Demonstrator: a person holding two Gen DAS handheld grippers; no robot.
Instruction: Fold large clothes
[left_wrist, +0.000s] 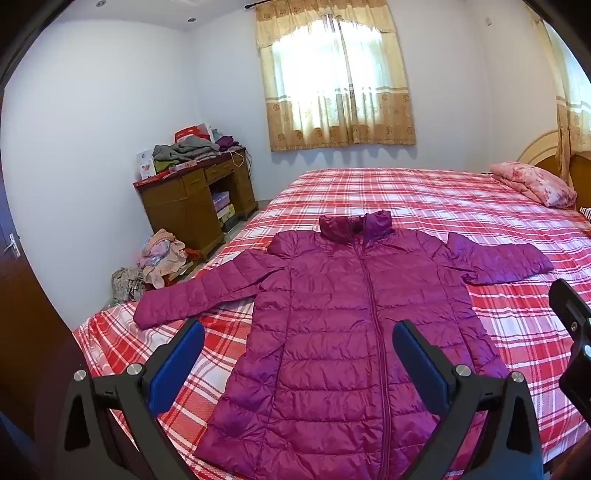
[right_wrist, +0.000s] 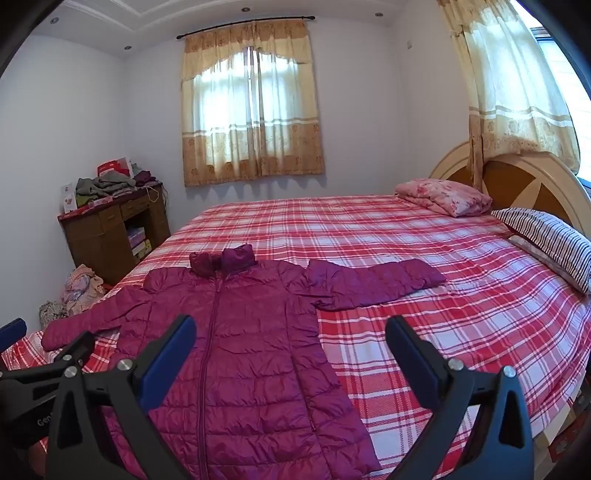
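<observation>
Both jaws released, empty; I see jacket (left_wrist: 354, 332) flat on bed (right_wrist: 461, 314), long axis near-to-far; left gripper (left_wrist: 297, 354) over hem, right gripper (right_wrist: 290, 350) beside right edge

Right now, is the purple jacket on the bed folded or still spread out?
Spread out. The purple jacket lies flat on the bed, front up and zipped, with both sleeves stretched out to the sides.

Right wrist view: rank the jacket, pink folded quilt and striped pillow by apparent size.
1. jacket, by far.
2 and 3. pink folded quilt and striped pillow look alike; the pillow is cut off at the edge, so unranked.
</observation>
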